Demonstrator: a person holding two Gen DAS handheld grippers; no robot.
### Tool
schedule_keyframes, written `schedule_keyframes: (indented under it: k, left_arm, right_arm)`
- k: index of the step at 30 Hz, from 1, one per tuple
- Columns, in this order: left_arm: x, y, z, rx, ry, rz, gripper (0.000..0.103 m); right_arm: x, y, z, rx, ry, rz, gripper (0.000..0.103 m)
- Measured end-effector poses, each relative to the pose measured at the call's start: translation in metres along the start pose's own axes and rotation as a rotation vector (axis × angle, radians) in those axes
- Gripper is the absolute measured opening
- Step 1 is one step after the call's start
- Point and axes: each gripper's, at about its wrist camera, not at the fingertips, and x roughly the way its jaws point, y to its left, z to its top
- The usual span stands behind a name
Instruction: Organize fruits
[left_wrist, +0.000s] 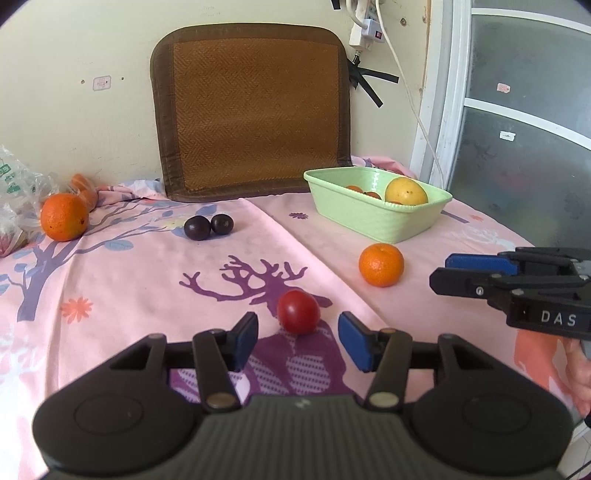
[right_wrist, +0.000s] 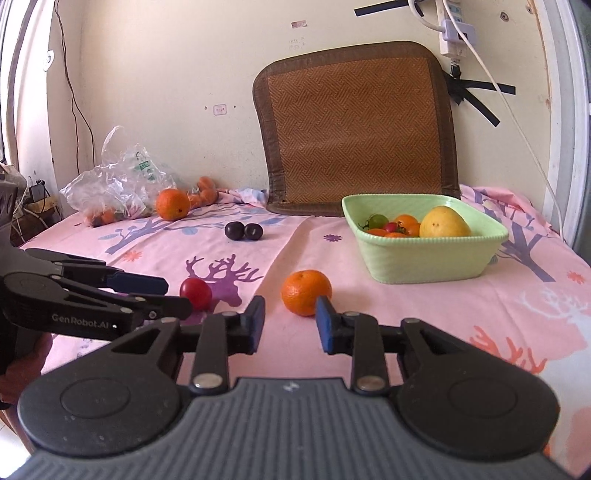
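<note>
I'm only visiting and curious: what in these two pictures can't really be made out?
- Plastic bag: right wrist view shows crumpled film hiding its contents; left wrist view cuts it at the left edge.
- Green basket: in the left wrist view its near wall hides most of the small fruit beside the yellow fruit.
- Carrots: partly behind the large orange.
- The person: only bits of hand at the edges.
</note>
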Motion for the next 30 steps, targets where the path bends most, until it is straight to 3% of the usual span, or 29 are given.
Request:
schedule_keyframes:
  k: [2,3,5,30]
  left_arm:
    - [0.003,0.0,0.003,-0.002,0.004,0.007,0.049]
    - [0.004,0.0,0.005,-0.001,0.004,0.006,0.049]
    - [0.004,-0.004,0.006,0.009,-0.002,0.005,0.049]
    - [0.009,-0.002,0.007,-0.004,0.009,-0.028,0.054]
  right_arm:
    - [0.004,-0.001,0.001,0.005,0.008,-0.006,0.034]
    - [0.006,-0.002,0.001,0.007,0.011,-0.004,0.047]
    - [0.006,-0.002,0.001,0.01,0.001,-0.009,0.055]
    - [0.025,-0.006,0.003,0.007,0.028,-0.013,0.056]
